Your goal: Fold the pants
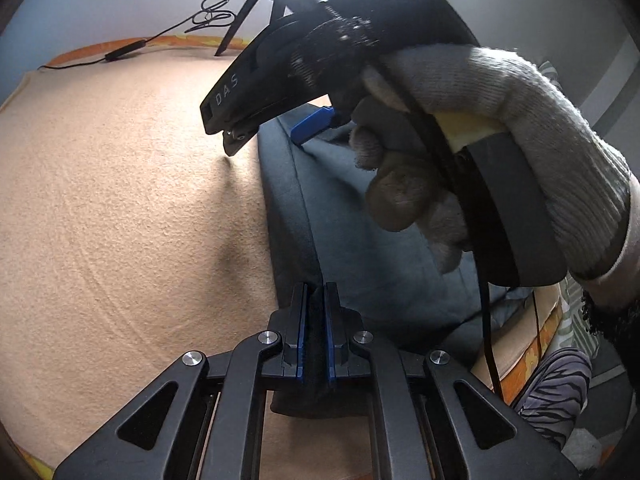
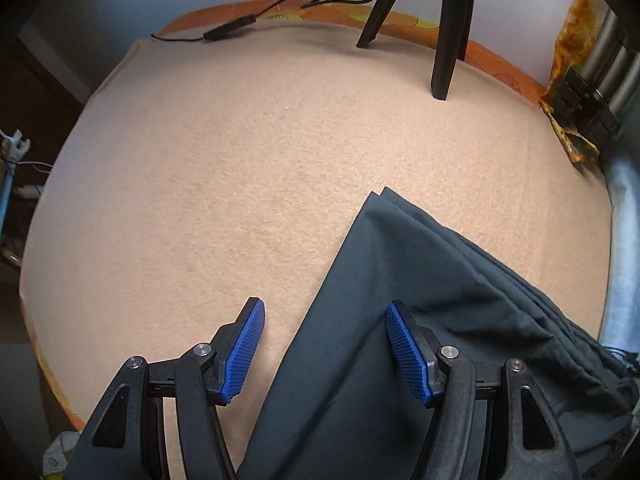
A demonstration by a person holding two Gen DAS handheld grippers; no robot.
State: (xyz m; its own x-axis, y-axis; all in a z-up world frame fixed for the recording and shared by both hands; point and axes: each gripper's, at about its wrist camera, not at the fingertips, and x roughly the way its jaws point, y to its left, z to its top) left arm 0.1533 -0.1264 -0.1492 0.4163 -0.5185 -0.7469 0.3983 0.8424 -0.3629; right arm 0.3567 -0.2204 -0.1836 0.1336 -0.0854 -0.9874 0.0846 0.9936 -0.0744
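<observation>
Pants (image 2: 400, 320), dark and smooth-woven, are pinched at one edge by the left tongs (image 1: 316, 332), which are clamped on the cloth. The right tongs (image 2: 324, 344) are held apart above a long folded edge; both layers should be gathered before closing. Everything is laid on a fuzzy peach blanket (image 2: 240, 160) over the table.

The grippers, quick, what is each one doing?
Left gripper: shut on the edge of the dark grey cloth pants.
Right gripper: open, holding nothing, above the pants.
</observation>
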